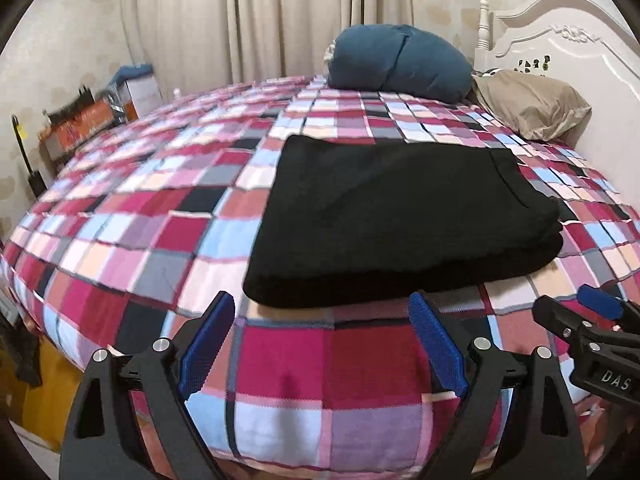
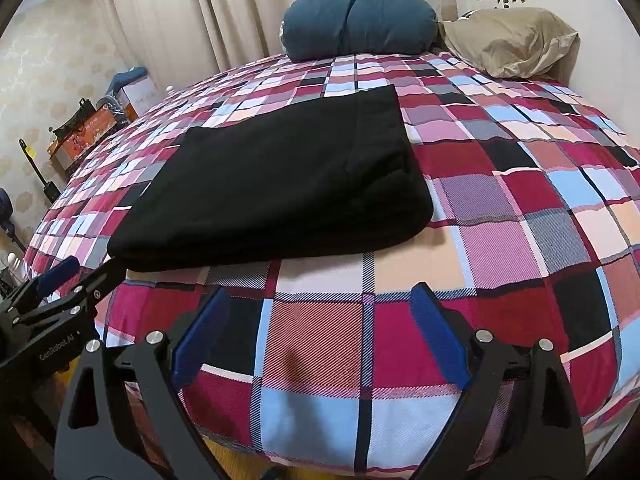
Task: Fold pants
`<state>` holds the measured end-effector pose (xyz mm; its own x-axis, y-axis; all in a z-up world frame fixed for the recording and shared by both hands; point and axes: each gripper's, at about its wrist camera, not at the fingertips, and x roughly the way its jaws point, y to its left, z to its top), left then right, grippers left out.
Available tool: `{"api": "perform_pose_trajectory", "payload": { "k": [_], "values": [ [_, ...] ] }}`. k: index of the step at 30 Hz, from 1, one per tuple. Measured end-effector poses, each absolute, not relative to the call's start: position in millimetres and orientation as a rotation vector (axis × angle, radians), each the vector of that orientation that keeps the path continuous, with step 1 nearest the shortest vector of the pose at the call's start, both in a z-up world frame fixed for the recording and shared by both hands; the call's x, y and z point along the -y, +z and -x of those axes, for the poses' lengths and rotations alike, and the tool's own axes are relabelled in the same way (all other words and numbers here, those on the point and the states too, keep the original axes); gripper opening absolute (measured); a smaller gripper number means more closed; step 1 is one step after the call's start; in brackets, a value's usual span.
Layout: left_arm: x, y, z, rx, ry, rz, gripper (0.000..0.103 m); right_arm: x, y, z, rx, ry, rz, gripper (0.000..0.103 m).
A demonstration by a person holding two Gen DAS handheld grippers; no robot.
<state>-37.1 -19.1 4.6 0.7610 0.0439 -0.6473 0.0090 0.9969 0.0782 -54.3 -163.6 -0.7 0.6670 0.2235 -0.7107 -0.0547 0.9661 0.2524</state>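
Note:
The black pants [image 1: 396,220] lie folded into a thick rectangle on the checked bedspread [image 1: 140,240]. They also show in the right wrist view [image 2: 280,184]. My left gripper [image 1: 322,308] is open and empty, just short of the pants' near edge. It also shows at the left of the right wrist view [image 2: 84,276]. My right gripper [image 2: 320,300] is open and empty over the bedspread [image 2: 520,220], a little in front of the pants. It also shows at the right edge of the left wrist view [image 1: 576,308].
A dark blue rolled cushion [image 1: 400,60] and a beige pillow [image 1: 528,104] lie at the head of the bed by a white headboard [image 1: 560,32]. Boxes and clutter [image 1: 88,120] stand beyond the bed's left side. Curtains [image 1: 260,12] hang behind.

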Motion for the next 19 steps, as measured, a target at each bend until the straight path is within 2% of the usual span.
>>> {"api": "perform_pose_trajectory", "payload": {
  "k": [4, 7, 13, 15, 17, 19],
  "values": [
    [19.4, 8.3, 34.6, -0.67, -0.016, -0.063, 0.087, 168.5, 0.1, 52.6, -0.829, 0.152, -0.223, 0.092],
    [17.0, 13.4, 17.2, -0.712, -0.045, -0.034, 0.085, 173.1, -2.6, 49.2, -0.839, 0.15, -0.228, 0.092],
    [-36.7, 37.1, -59.3, -0.656, 0.048, 0.015, 0.086, 191.9, 21.4, 25.6, -0.821, 0.192, -0.243, 0.092],
    [-74.8, 37.0, -105.3, -0.636, 0.099, 0.046, 0.087, 205.6, 40.8, -5.0, -0.805, 0.22, -0.256, 0.094],
    [-111.3, 28.8, -151.9, -0.667, 0.141, 0.063, 0.087, 221.4, 59.0, -46.2, -0.77, 0.235, -0.265, 0.101],
    [-155.0, 14.0, -205.3, -0.706, 0.21, 0.062, 0.087, 236.0, 72.3, -112.9, -0.729, 0.211, -0.206, 0.101]
  ]
}}
